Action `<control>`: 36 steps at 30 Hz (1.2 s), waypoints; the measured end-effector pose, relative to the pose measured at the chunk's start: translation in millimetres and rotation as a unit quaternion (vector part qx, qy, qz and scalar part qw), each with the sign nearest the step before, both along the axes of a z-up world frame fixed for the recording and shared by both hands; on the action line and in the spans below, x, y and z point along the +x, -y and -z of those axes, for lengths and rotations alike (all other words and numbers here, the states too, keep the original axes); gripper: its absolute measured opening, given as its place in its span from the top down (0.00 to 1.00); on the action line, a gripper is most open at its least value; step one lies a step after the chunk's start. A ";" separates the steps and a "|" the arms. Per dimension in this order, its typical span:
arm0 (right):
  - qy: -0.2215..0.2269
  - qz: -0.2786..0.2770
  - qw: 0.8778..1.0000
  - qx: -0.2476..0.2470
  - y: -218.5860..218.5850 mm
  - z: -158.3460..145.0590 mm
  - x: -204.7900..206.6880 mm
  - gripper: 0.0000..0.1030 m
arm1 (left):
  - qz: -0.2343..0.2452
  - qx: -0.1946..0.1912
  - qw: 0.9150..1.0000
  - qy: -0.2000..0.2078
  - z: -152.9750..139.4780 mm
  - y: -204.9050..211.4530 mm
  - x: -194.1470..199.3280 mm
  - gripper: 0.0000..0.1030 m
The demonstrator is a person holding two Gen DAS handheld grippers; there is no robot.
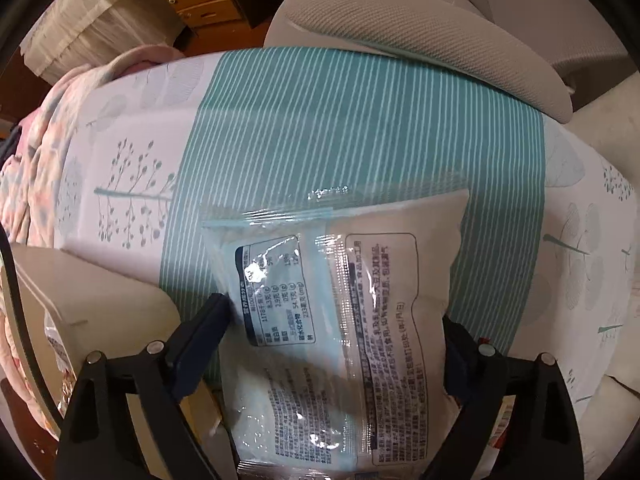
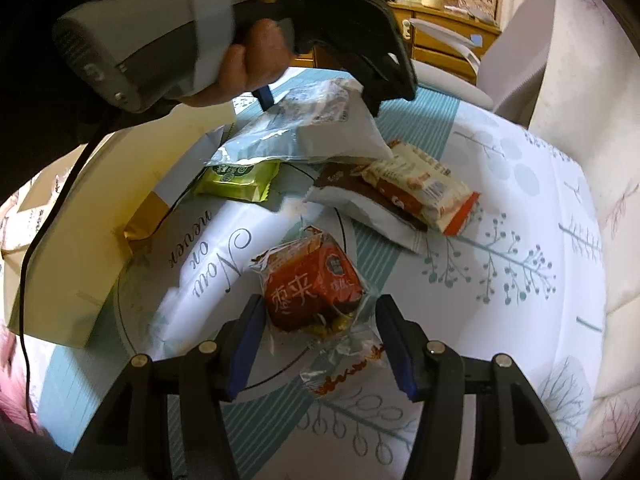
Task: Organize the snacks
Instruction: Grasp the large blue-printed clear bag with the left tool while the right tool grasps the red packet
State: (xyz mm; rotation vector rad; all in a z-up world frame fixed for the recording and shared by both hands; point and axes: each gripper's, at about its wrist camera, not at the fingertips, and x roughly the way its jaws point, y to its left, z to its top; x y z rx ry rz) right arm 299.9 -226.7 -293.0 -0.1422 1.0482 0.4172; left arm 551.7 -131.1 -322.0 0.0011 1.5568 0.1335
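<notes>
Red crinkly plastic snack packet (image 2: 314,286), lying on the leaf-print tablecloth (image 2: 520,264) at 6 o'clock in the right view, sits between the right gripper (image 2: 316,344) tongs; pads apart, not pressing yet. Looks light, soft and slippery: grab the body, not the clear end seal. Left gripper (image 1: 336,332), tongs wide, straddles a large pale-blue glossy pouch (image 1: 320,312); can't tell if it's clamped. Green foil packet (image 2: 240,178) at 11, white-and-red wrapper (image 2: 424,188) at 1, cream box (image 2: 80,216) at 9. Nothing blocks the red one.

The white snack bag (image 1: 340,320) runs off the bottom edge; its small print is too blurred to read.
</notes>
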 end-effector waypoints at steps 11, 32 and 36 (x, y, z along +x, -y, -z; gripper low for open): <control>-0.044 0.049 0.998 0.021 20.4 -5.1 -6.9 0.46 | -0.003 -0.011 1.000 -0.026 -9.4 5.8 -19.9 0.24; -0.119 0.099 0.986 0.059 34.0 -45.9 -63.0 0.46 | 0.062 -0.077 0.995 -0.014 -104.0 7.3 -103.4 0.27; -0.135 0.116 0.981 0.078 29.2 -55.2 -72.2 0.46 | 0.077 -0.101 0.992 0.008 -141.3 3.4 -122.1 0.27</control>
